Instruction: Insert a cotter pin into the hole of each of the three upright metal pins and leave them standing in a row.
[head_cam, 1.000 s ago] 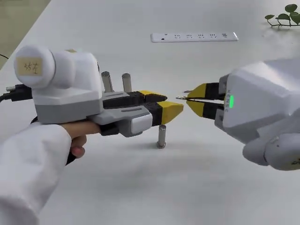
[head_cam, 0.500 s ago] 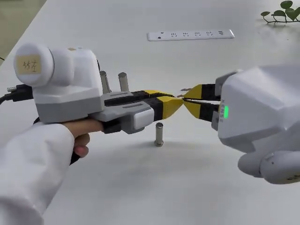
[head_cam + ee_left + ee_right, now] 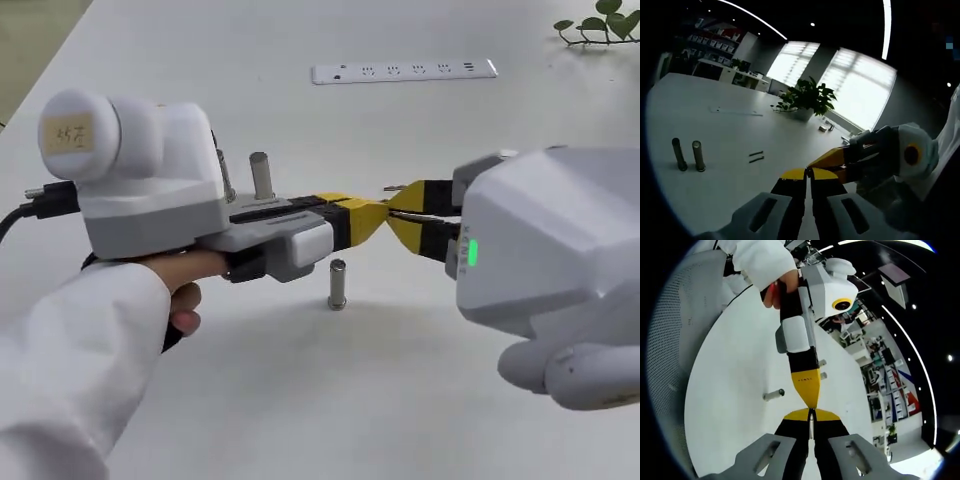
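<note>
The left gripper (image 3: 380, 214) comes in from the left of the head view, held by a hand (image 3: 185, 290) in a white sleeve (image 3: 70, 380). The right gripper (image 3: 396, 213) comes in from the right. Their yellow tips meet nose to nose just right of centre, above the table (image 3: 300, 400).

The right gripper's jaws are clamped on a cotter pin (image 3: 811, 424). In the right gripper view it is a thin metal strip that runs up the narrow slot between the jaws at bottom centre. Its free end reaches the point of the left gripper. The left gripper's jaws are drawn together, with only a hairline between them in its own view. Whether they pinch the cotter pin's end cannot be told.

The near pin (image 3: 338, 284) stands upright on the table just below the meeting tips. The far pins (image 3: 698, 156) stand side by side, close but apart, at the lower left of the left gripper view. Two loose cotter pins (image 3: 756, 156) lie flat to their right, near each other and roughly parallel.

A power strip (image 3: 403, 71) lies along the top of the head view. A plant (image 3: 600, 25) shows in its upper right corner.
</note>
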Available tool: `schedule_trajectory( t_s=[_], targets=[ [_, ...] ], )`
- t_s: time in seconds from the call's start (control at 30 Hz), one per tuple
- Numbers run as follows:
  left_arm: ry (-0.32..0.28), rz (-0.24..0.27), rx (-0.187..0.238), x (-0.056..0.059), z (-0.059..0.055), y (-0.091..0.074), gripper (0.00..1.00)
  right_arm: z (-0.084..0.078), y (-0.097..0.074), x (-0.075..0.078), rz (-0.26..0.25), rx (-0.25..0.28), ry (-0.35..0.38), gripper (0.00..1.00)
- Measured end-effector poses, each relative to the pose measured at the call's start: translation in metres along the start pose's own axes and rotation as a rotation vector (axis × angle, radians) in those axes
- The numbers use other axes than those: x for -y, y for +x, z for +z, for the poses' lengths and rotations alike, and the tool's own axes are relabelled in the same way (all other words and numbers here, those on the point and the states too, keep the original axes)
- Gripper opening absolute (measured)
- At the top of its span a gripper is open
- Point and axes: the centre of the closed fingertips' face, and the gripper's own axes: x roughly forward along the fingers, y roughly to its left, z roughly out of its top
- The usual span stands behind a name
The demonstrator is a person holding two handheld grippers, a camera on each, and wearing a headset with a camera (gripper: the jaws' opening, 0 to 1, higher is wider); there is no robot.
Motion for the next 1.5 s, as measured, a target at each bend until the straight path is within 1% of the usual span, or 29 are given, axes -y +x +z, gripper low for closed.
schedule_trajectory(
  t_s=[0.13, 0.27, 0.33, 0.43, 0.53, 0.63, 0.8, 0.9, 0.93, 0.97, 1.03, 1.1, 1.17, 1.2, 1.23, 1.27, 1.3, 1.33, 1.37, 1.43, 1.47, 1.5],
  targets=[
    [0.003, -0.009, -0.002, 0.001, 0.0, -0.001, 0.0, 0.001, -0.001, 0.0, -0.003, 0.001, -0.007, 0.0],
    [-0.031, -0.008, -0.002, 0.001, 0.002, -0.001, 0.0, 0.002, -0.002, 0.001, -0.007, 0.003, -0.016, 0.0],
    [-0.032, -0.002, 0.002, 0.001, 0.002, -0.001, 0.0, 0.002, -0.002, 0.001, -0.011, 0.003, -0.02, 0.0],
    [-0.017, 0.003, -0.002, 0.001, 0.004, -0.001, 0.0, 0.003, -0.002, 0.002, -0.017, 0.007, -0.025, 0.0],
    [0.015, 0.013, -0.02, 0.001, 0.003, -0.001, 0.0, 0.003, -0.002, 0.002, -0.014, 0.009, -0.037, 0.0],
    [0.016, 0.015, -0.023, 0.0, 0.002, -0.001, 0.0, 0.002, -0.002, 0.001, -0.009, 0.01, -0.065, 0.0],
    [0.009, 0.014, -0.015, 0.001, 0.003, -0.001, 0.0, 0.003, -0.003, 0.002, -0.016, 0.016, -0.107, 0.0],
    [0.009, 0.015, -0.016, 0.001, 0.003, -0.002, 0.0, 0.002, -0.003, 0.001, -0.015, 0.017, -0.102, 0.0],
    [0.008, 0.013, -0.014, 0.002, 0.003, -0.003, 0.0, 0.001, -0.003, 0.002, -0.018, 0.01, -0.104, 0.0],
    [0.01, 0.015, -0.012, 0.002, 0.004, -0.003, 0.0, 0.0, -0.002, 0.002, -0.019, 0.008, -0.105, 0.01],
    [0.012, 0.018, -0.013, 0.001, 0.004, -0.004, 0.0, -0.002, -0.002, 0.003, -0.024, 0.005, -0.095, 0.08],
    [0.013, 0.02, -0.014, -0.001, 0.004, -0.006, 0.0, -0.004, -0.003, 0.005, -0.028, 0.005, -0.066, 0.11],
    [0.026, 0.018, -0.016, -0.001, 0.004, -0.007, 0.0, -0.009, -0.002, 0.005, -0.014, 0.0, -0.036, 0.16],
    [0.032, 0.015, -0.016, -0.001, 0.004, -0.008, 0.0, -0.012, -0.002, 0.003, -0.003, -0.002, -0.003, 0.18],
    [0.036, 0.013, -0.015, 0.0, 0.004, -0.009, 0.0, -0.015, -0.001, 0.001, 0.015, -0.002, 0.044, 0.21],
    [0.053, 0.018, -0.017, -0.001, 0.005, -0.01, 0.0, -0.018, -0.001, -0.001, 0.037, 0.01, 0.117, 0.23],
    [0.077, 0.034, -0.014, -0.003, 0.006, -0.012, 0.0, -0.018, -0.001, -0.001, 0.043, 0.015, 0.145, 0.25],
    [0.083, 0.029, -0.019, -0.002, 0.006, -0.013, 0.0, -0.02, -0.001, -0.003, 0.071, 0.033, 0.226, 0.28],
    [0.089, 0.028, -0.019, -0.002, 0.007, -0.014, 0.0, -0.02, -0.001, -0.004, 0.09, 0.05, 0.251, 0.31],
    [0.123, 0.024, -0.018, 0.0, 0.008, -0.016, 0.0, -0.022, -0.001, -0.008, 0.151, 0.078, 0.368, 0.36],
    [0.156, 0.016, -0.026, 0.002, 0.008, -0.017, 0.0, -0.021, -0.002, -0.011, 0.2, 0.105, 0.461, 0.38],
    [0.188, 0.018, -0.034, 0.001, 0.008, -0.018, 0.0, -0.018, -0.003, -0.012, 0.242, 0.148, 0.545, 0.4]
  ],
)
